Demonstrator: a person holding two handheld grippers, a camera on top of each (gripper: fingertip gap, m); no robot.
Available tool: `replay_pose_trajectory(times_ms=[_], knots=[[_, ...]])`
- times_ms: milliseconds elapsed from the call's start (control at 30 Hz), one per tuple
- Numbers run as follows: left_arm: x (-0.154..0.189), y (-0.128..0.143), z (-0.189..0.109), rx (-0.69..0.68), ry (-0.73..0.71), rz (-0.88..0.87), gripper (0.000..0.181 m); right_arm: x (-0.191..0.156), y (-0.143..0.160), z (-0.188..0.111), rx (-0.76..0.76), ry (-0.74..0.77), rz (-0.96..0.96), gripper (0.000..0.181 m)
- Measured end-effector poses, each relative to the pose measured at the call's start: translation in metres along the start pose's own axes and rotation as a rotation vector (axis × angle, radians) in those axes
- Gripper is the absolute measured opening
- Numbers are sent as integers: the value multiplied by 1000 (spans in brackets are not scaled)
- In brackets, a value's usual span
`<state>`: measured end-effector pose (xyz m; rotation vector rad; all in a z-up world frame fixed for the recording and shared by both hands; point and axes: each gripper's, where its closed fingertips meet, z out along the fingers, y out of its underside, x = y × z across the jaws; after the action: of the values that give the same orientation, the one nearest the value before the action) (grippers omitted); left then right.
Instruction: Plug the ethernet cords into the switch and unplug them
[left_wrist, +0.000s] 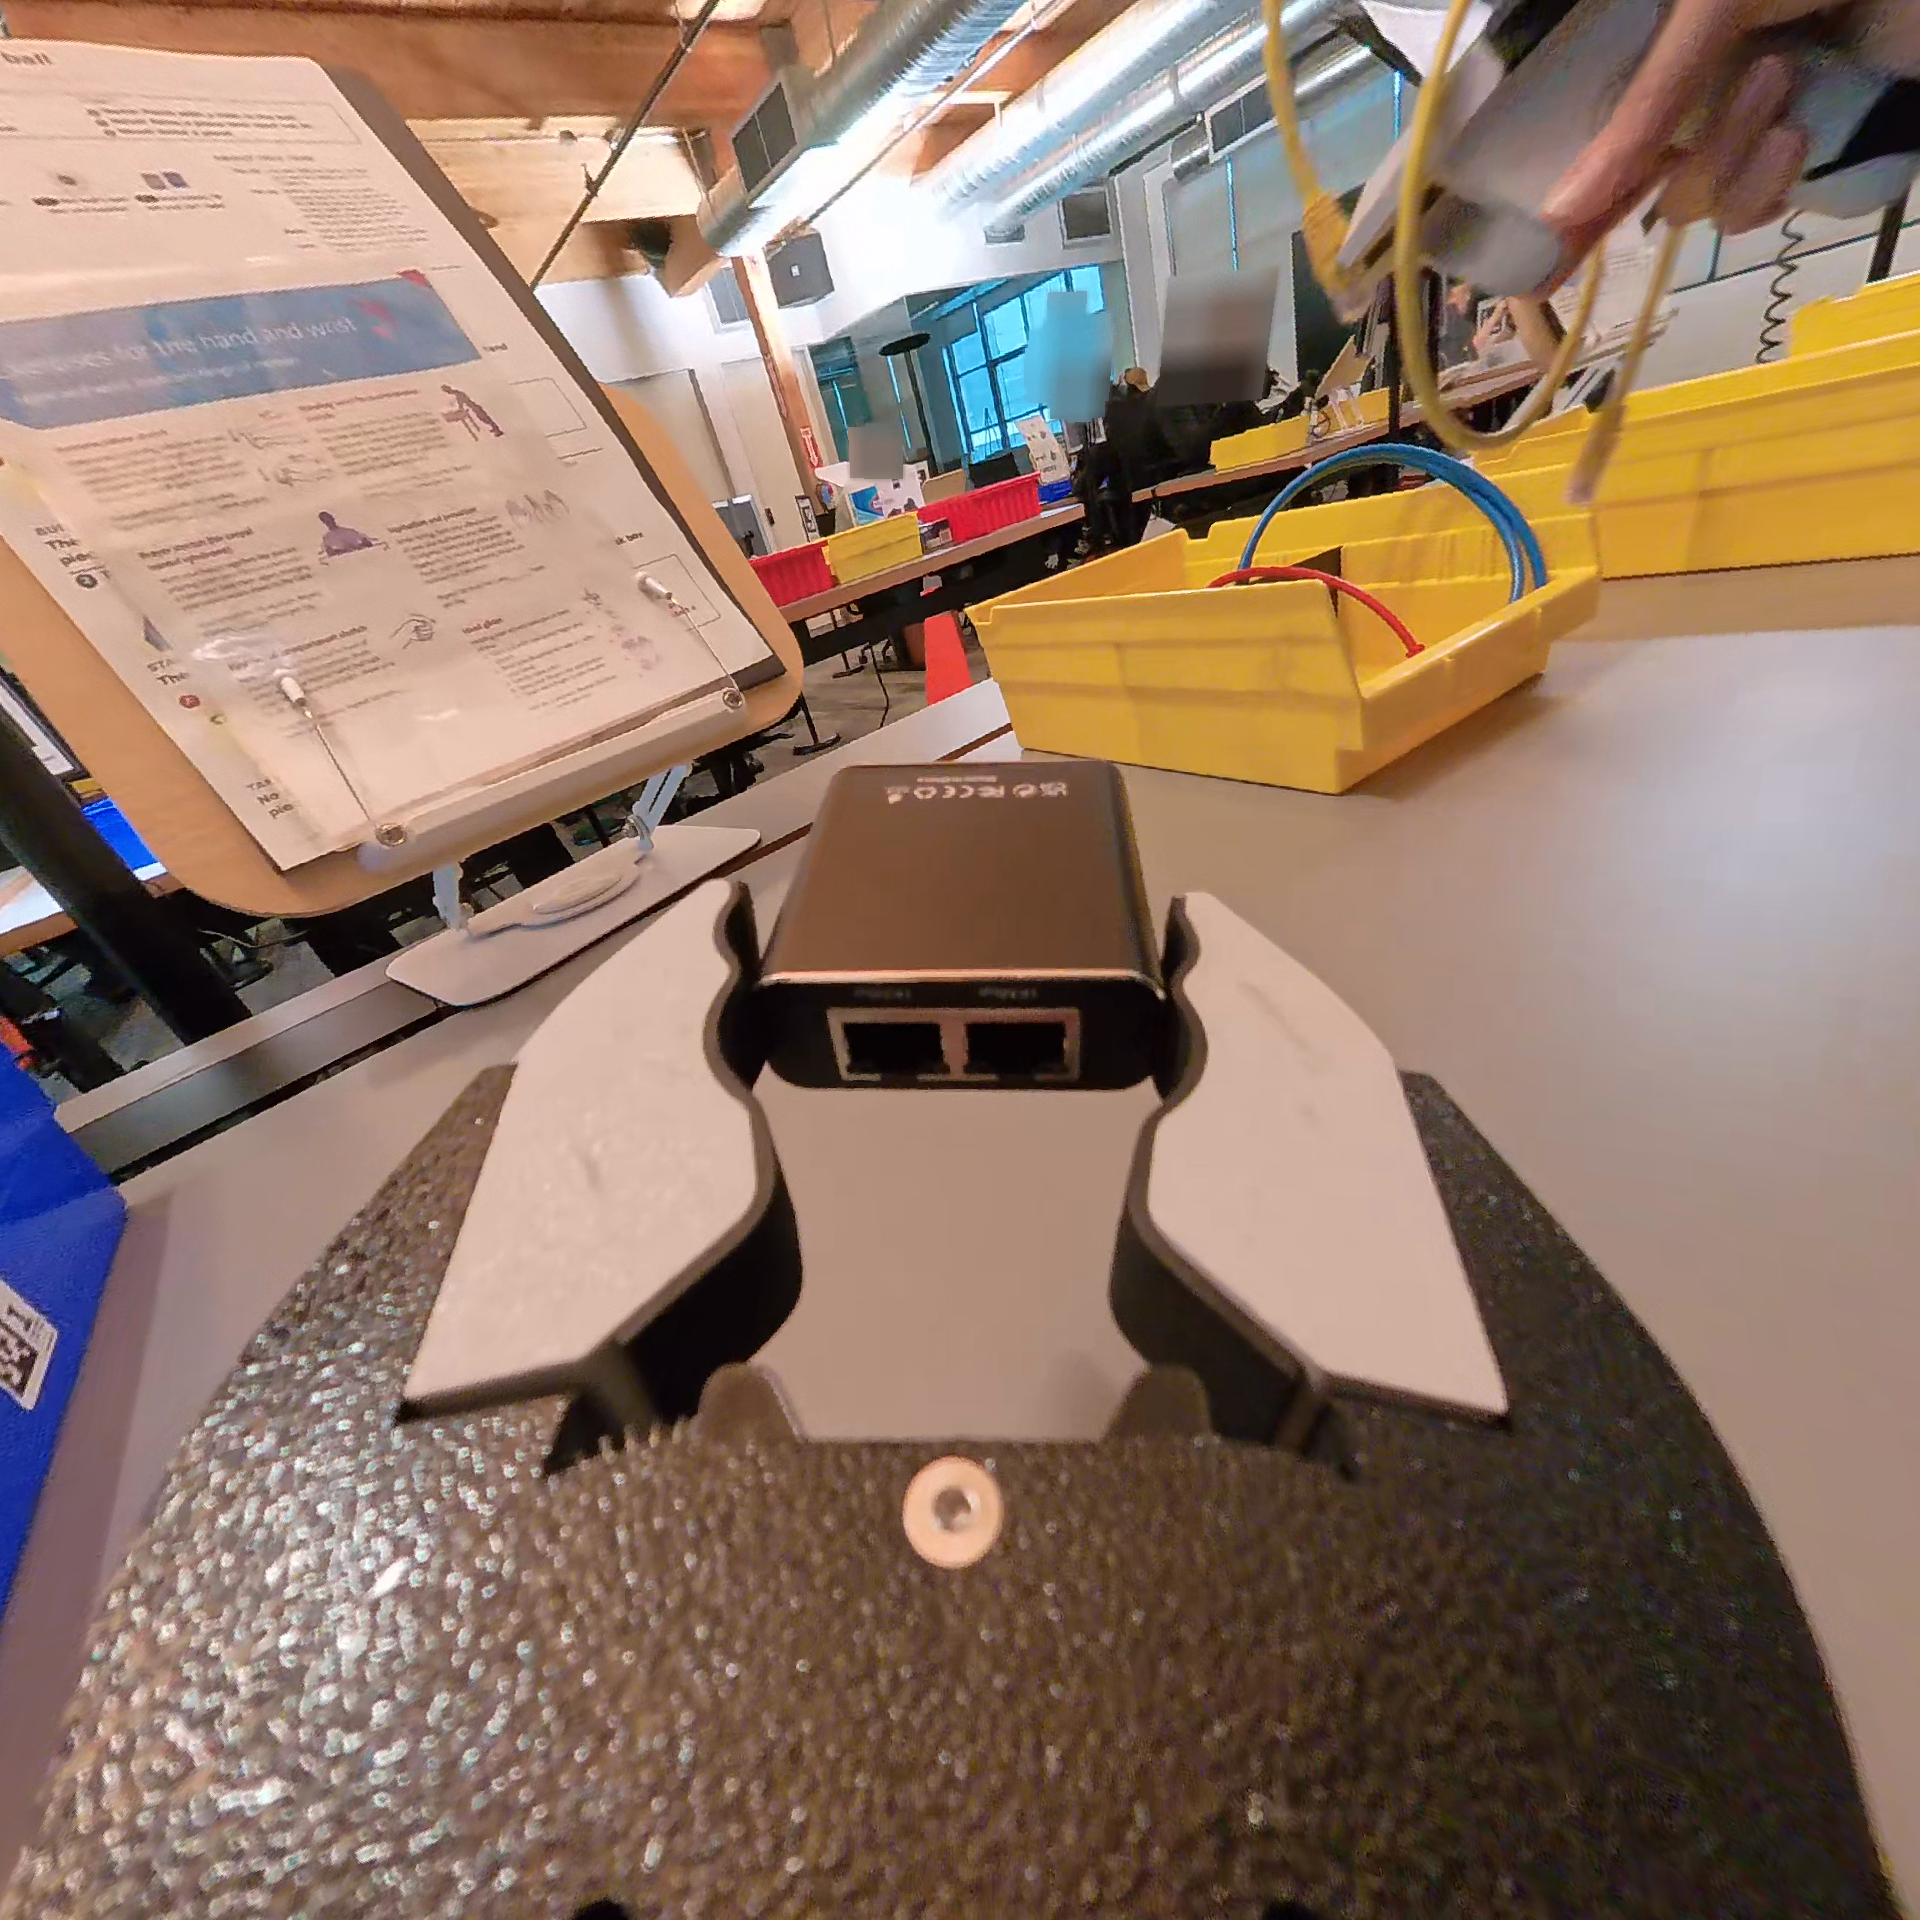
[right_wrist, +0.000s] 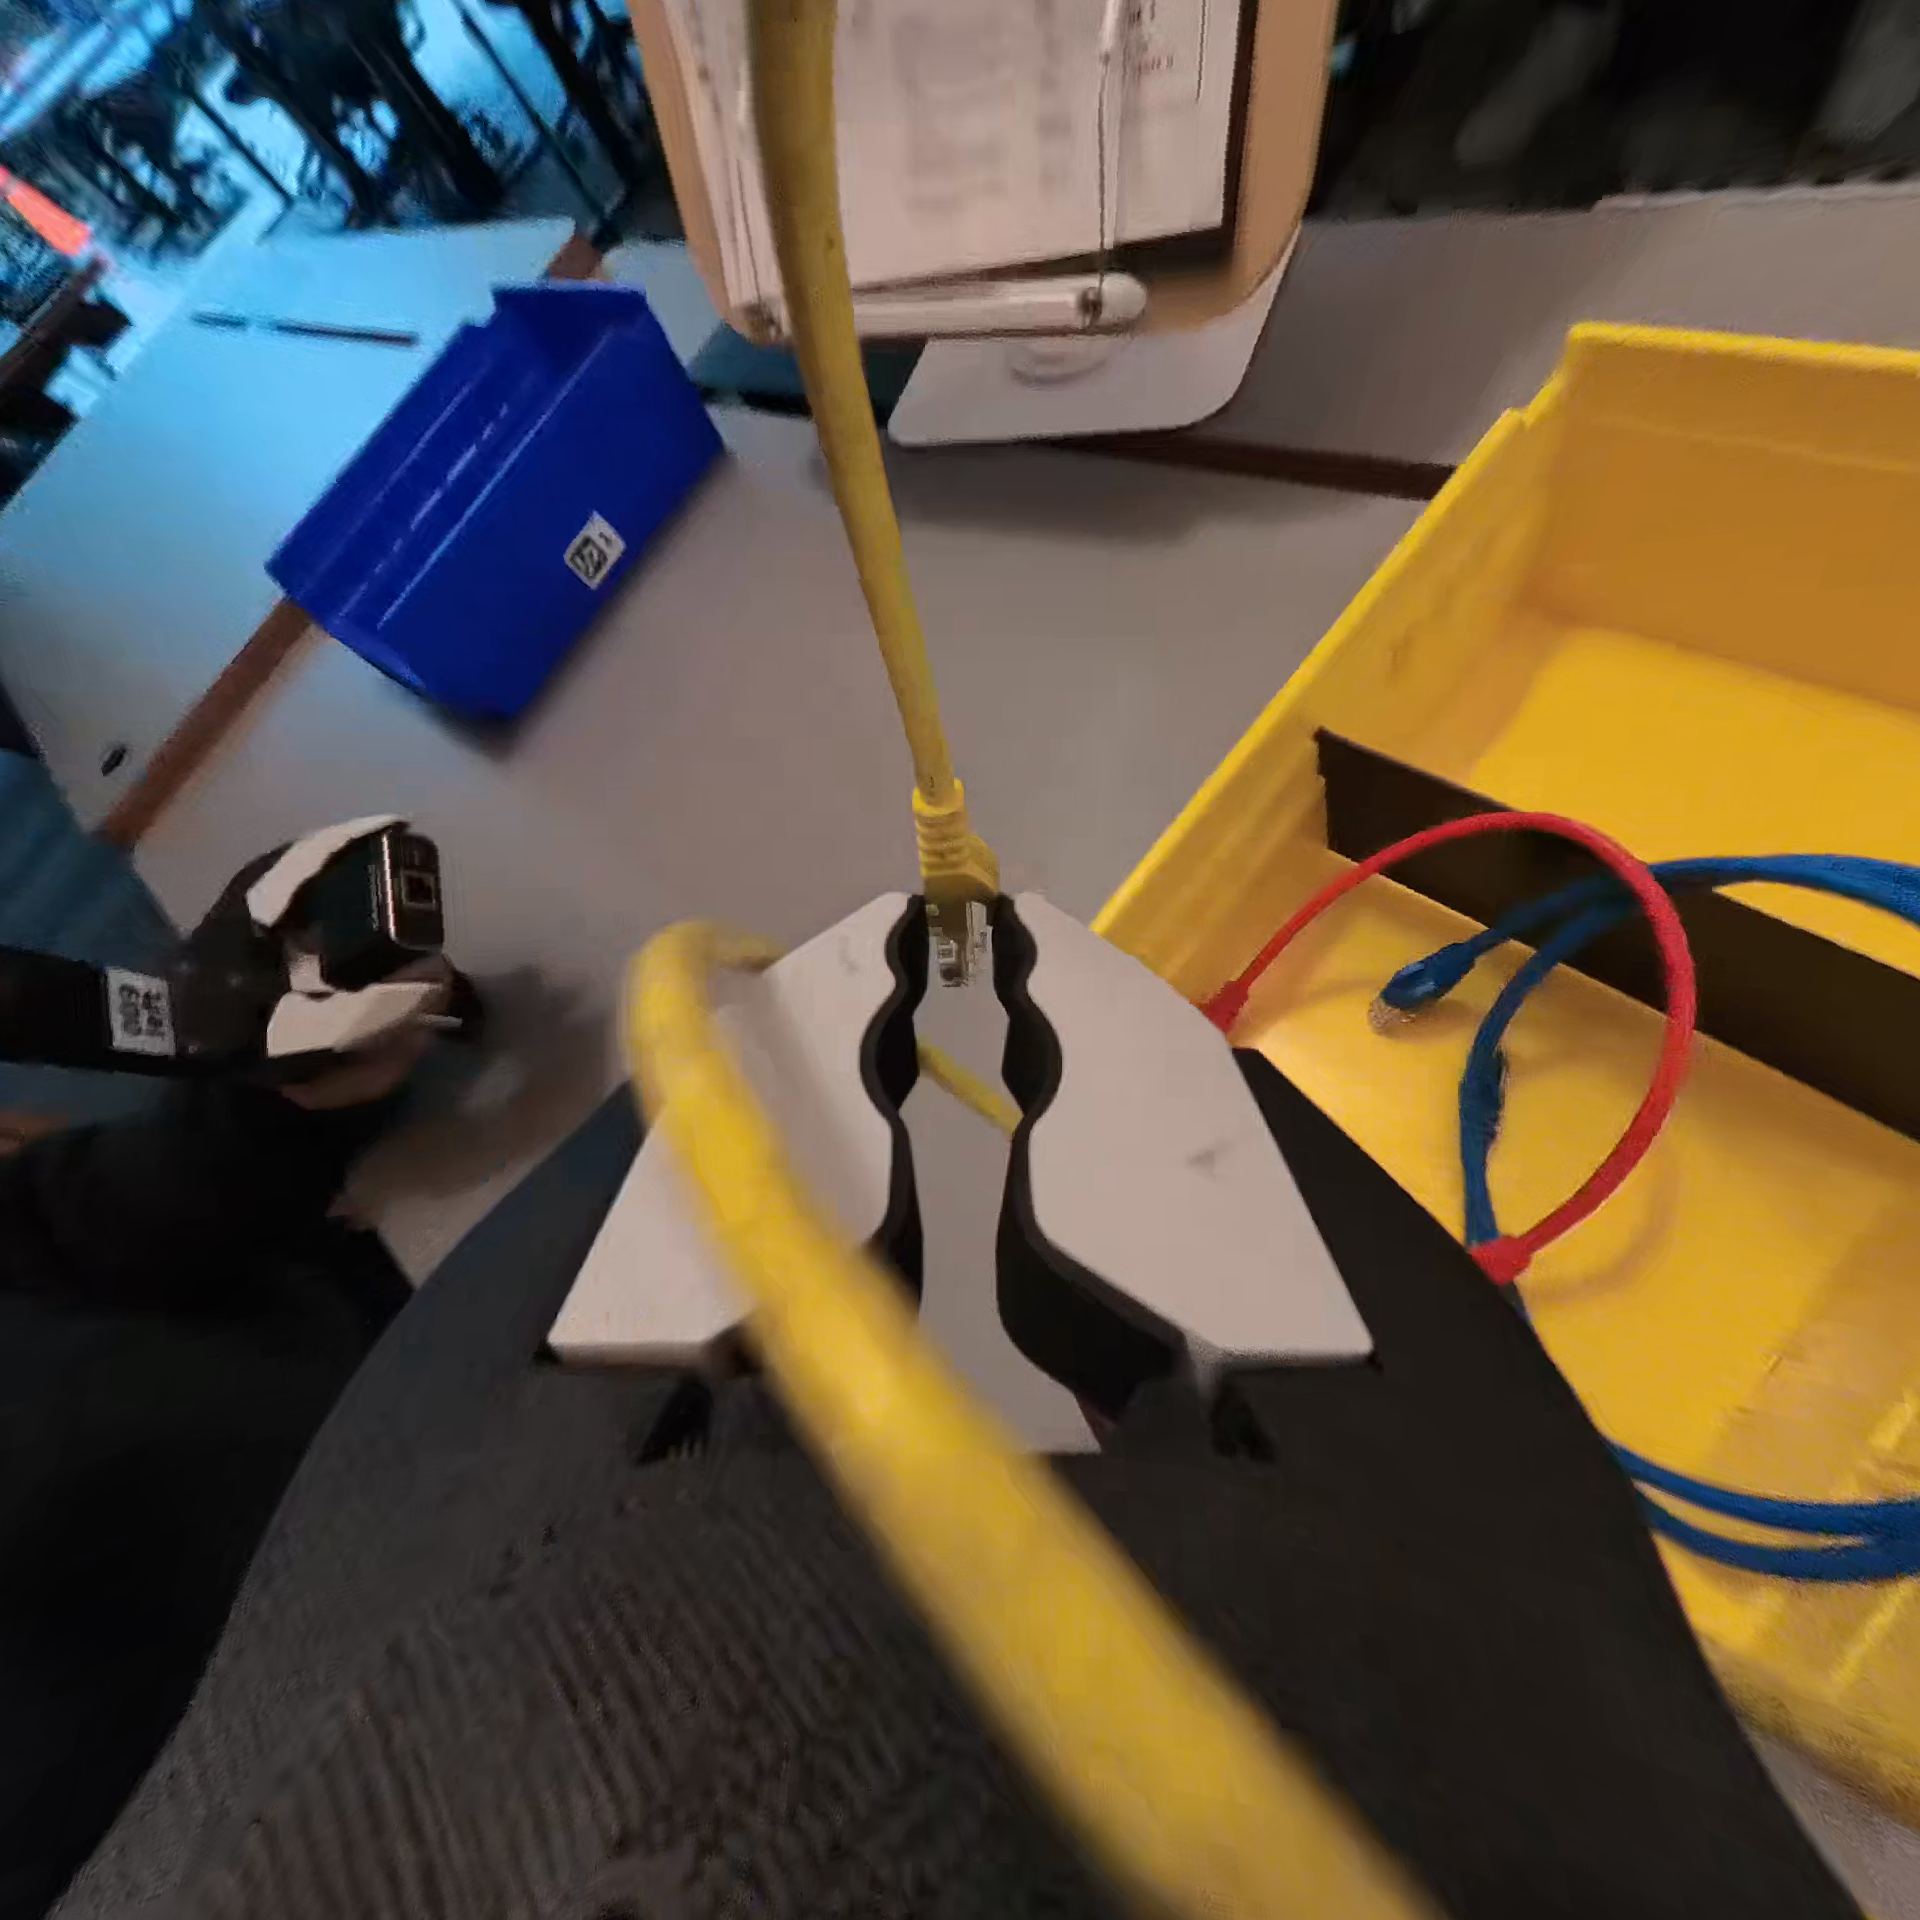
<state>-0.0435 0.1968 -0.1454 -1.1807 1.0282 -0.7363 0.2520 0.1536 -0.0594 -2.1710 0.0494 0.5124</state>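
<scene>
My left gripper (left_wrist: 961, 971) is shut on a small black switch (left_wrist: 961, 894), which rests on the grey table with its two empty ports facing the camera. It also shows far left in the right wrist view (right_wrist: 400, 909). My right gripper (right_wrist: 961, 940) is shut on the clear plug of a yellow ethernet cord (right_wrist: 862, 499), held in the air; the cord loops back over the gripper. In the left wrist view the right gripper (left_wrist: 1351, 260) is high at the upper right with the yellow cord (left_wrist: 1423, 312) hanging in a loop.
A yellow bin (right_wrist: 1351, 644) on the right holds a blue cord (right_wrist: 1486, 1091) and a red cord (right_wrist: 1662, 977). A blue bin (right_wrist: 499, 520) sits at the far left. A document stand with printed sheets (left_wrist: 343, 499) stands behind the switch. More yellow bins (left_wrist: 1766, 447) line the back.
</scene>
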Motion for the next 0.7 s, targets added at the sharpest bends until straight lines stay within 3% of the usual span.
replay_pose_trajectory(times_ms=[100,200,300,433,633,700], knots=[[1,-1,0,4,5,3,73,36,11,13,-188,50,7,12],[0,-1,-1,11,7,-2,73,77,43,19,-471,155,-58,12],[1,-1,-1,10,11,-4,73,86,60,31,-577,136,-53,12],[2,-1,-1,12,21,-4,73,108,97,23,-853,222,-111,12],[0,-1,-1,15,23,-19,73,124,117,24,-994,297,-161,12],[1,-2,-1,16,27,-17,73,112,119,20,-1014,245,-105,36]])
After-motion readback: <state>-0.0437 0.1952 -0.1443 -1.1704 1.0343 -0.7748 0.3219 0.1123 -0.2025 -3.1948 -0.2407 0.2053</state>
